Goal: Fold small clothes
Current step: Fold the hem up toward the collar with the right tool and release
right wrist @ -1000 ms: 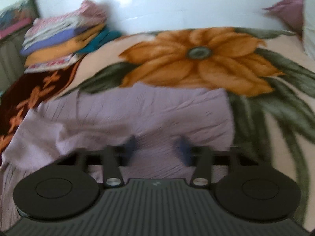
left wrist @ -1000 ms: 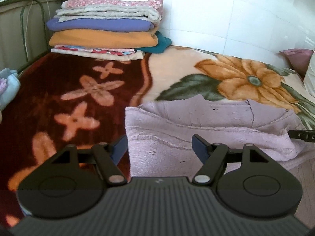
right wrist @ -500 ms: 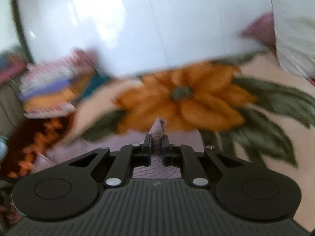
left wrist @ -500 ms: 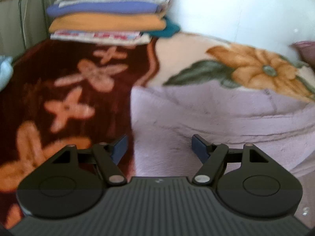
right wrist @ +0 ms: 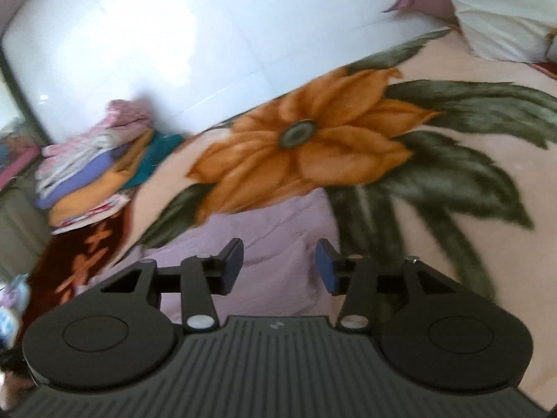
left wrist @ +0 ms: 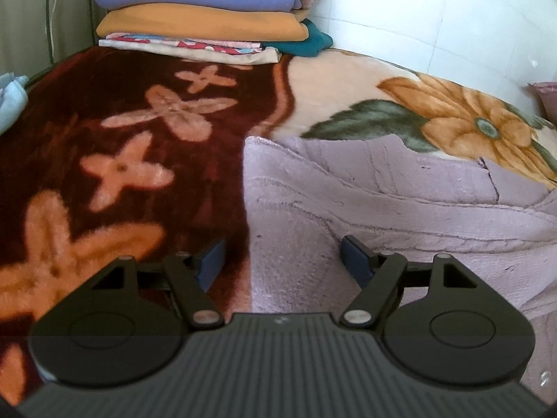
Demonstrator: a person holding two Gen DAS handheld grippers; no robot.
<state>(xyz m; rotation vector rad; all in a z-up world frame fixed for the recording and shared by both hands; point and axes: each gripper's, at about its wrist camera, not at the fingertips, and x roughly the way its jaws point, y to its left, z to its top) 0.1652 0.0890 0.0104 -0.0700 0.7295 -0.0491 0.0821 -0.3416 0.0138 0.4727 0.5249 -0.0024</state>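
The lilac garment (left wrist: pixel 400 209) lies partly folded on the flowered blanket (left wrist: pixel 122 139), its long axis running from my left side to my right, its left edge straight and its far layers stepped in folds. My left gripper (left wrist: pixel 282 261) hangs low over that left edge, jaws spread wide and holding nothing; one fingertip sits over blanket, the other over cloth. My right gripper (right wrist: pixel 278 264) is likewise open and empty above the garment's right end (right wrist: pixel 271 240) (this view is blurred, so contact cannot be judged). Both are close; the left appears better set for a pinch, the edge lying directly ahead between its fingers. A stack of folded laundry (left wrist: pixel 209 14) stands well apart by the wall.
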